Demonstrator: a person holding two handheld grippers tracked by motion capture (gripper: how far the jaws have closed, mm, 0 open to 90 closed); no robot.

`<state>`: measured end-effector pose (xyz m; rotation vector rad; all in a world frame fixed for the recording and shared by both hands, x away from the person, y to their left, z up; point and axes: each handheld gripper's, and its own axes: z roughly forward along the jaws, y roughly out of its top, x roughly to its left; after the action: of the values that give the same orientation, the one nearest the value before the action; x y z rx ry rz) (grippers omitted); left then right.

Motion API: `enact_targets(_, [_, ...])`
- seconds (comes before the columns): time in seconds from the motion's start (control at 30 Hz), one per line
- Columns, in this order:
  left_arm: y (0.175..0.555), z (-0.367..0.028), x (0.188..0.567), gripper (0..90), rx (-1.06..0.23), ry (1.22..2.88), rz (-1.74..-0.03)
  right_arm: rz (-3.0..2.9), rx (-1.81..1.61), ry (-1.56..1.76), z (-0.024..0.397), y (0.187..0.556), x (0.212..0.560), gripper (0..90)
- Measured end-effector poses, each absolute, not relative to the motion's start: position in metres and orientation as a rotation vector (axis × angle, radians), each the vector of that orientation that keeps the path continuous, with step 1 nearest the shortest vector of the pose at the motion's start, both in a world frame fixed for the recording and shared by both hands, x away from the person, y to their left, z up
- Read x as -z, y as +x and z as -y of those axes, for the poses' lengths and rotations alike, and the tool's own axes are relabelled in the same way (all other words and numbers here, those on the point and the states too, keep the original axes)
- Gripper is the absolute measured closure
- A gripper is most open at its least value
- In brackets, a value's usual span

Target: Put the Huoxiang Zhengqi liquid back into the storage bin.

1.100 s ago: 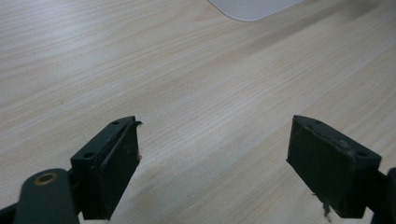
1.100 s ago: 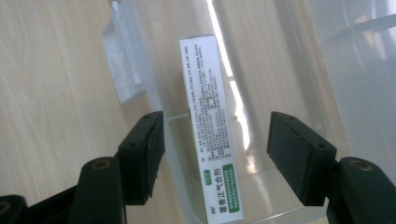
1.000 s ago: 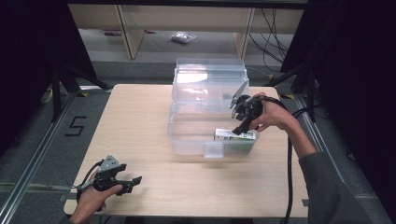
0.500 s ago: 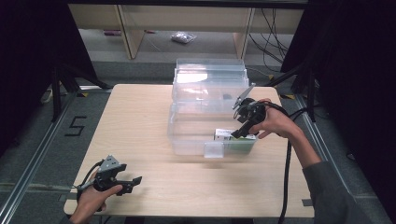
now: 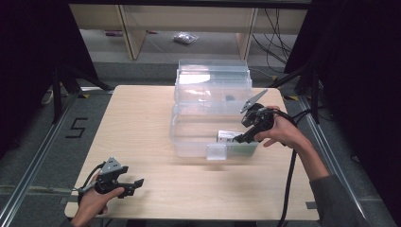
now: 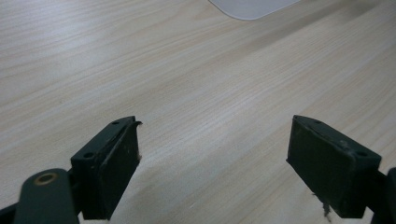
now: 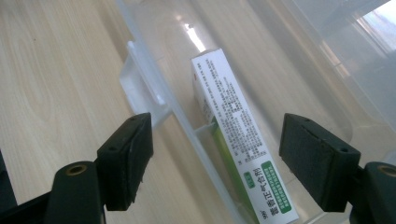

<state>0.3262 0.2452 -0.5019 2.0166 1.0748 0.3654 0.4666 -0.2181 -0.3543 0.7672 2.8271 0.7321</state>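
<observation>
A clear plastic bin (image 5: 189, 135) stands at the middle of the wooden table, and a white and green medicine box (image 5: 231, 137) lies inside along its front wall at the right end. My right gripper (image 5: 242, 138) hovers just over that corner. Its jaws have just been opening and now stand wide apart. In the right gripper view the box (image 7: 236, 154) and the bin's front wall (image 7: 154, 88) lie between the jaws of my right gripper (image 7: 217, 161), and neither pad touches them. My left gripper (image 5: 135, 185) rests open at the table's front left, and the left gripper view shows my left gripper (image 6: 212, 163) over bare wood.
The bin's clear lid (image 5: 213, 75) stands raised at the back. A latch tab (image 5: 216, 152) juts from the bin's front wall. The right gripper's cable (image 5: 288, 189) trails off the table's front right. Beyond the table are a shelf frame and a small bag (image 5: 185, 38) on the floor.
The right gripper has drawn a little to the right, away from the box, with its jaws spreading wider; the box stays in the bin. The left gripper has not moved.
</observation>
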Motion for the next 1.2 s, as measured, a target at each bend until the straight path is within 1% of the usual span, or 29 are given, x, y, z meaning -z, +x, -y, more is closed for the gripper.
enact_targets(0.17, [0.326, -0.245, 0.502, 16.0, -0.368, 2.018, -1.073, -2.794, -0.760, 0.790, 0.223, 0.461, 0.354, 24.9])
enact_targets(0.53, [0.326, -0.245, 0.502, 16.0, -0.366, 2.018, -1.075, -2.743, -0.788, 0.857, 0.231, 0.451, 0.352, 24.4])
enact_targets(1.2, [0.326, -0.245, 0.502, 16.0, -0.366, 2.017, -1.076, -2.708, -0.850, 0.833, 0.232, 0.428, 0.360, 23.9])
